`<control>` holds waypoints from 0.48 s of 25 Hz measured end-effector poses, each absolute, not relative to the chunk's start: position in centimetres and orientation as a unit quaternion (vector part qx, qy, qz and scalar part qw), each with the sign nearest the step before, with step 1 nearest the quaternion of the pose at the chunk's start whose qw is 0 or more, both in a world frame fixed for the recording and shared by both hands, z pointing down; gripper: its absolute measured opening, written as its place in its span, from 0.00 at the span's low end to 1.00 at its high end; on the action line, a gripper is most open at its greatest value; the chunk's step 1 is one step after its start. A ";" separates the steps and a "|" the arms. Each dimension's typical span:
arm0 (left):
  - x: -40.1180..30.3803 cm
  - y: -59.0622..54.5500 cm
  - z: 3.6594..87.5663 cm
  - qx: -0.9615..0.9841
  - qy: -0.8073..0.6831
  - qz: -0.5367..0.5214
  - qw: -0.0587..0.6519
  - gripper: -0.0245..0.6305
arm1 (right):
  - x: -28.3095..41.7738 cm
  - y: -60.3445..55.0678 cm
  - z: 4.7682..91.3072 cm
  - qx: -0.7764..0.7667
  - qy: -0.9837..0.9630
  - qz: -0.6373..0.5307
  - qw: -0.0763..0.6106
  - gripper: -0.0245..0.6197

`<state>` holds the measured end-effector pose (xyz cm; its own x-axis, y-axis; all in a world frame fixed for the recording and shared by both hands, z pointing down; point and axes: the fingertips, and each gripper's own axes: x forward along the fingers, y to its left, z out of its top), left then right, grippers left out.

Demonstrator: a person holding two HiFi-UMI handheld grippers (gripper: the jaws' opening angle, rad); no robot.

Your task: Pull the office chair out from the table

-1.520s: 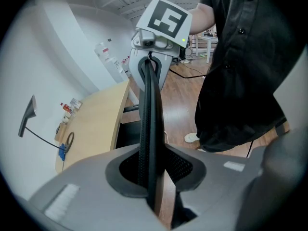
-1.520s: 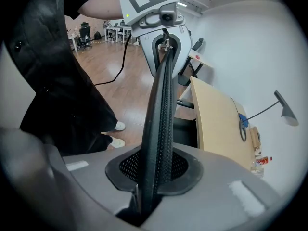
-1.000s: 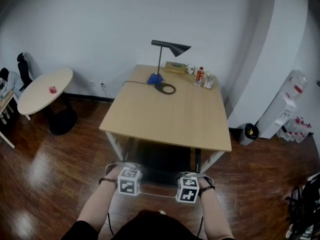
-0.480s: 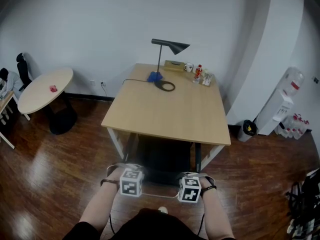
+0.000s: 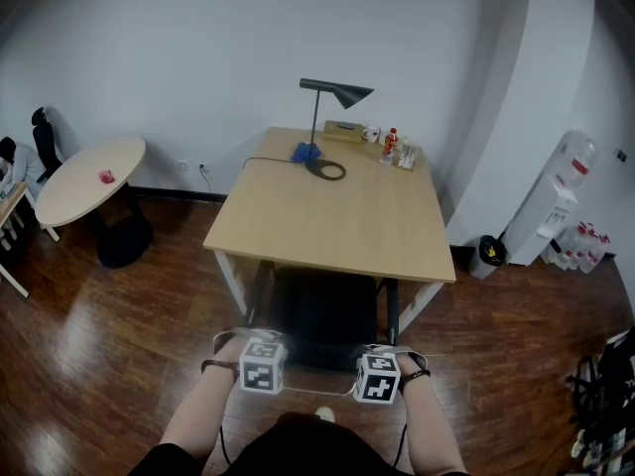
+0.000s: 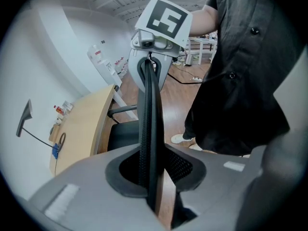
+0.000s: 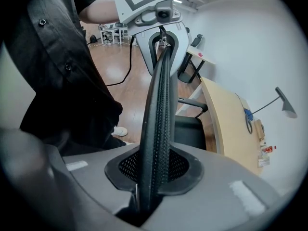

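Chair (image 5: 325,310) sitting at 6 o'clock edge of table (image 5: 337,216), seat partly tucking under it. Left gripper (image 5: 260,365) and right gripper (image 5: 377,377) both clamping backrest rim (image 6: 150,129), at 7 and 5 o'clock of seat. Grasp looking done; most of pull likely remaining.

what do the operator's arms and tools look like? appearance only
Left tool and right tool: grey moulded bodies, dark textured pads. Each carries a white cube with black square markers. A black cable trails off the left one. Black buttoned shirt, short sleeves, forearms bare; a dark band at each wrist.
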<state>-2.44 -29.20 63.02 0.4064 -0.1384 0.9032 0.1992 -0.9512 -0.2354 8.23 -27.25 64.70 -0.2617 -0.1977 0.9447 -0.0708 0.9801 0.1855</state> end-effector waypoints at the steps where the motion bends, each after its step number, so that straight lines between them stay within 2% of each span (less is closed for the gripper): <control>1: -2.5 -29.0 63.0 -0.824 -0.019 -0.545 0.155 0.18 | 8.3 -27.0 64.7 0.085 -0.792 -0.051 0.603 0.17; 12: -3.5 -25.3 62.8 -0.824 -0.028 -0.544 0.157 0.18 | 7.4 -23.2 64.6 0.094 -0.788 -0.038 0.607 0.18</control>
<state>-3.48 -25.26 62.78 0.4062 -0.1251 0.9052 0.2176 -0.9489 -0.2288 7.36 -23.19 64.63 -0.2450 -0.1931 0.9501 -0.1017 0.9797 0.1729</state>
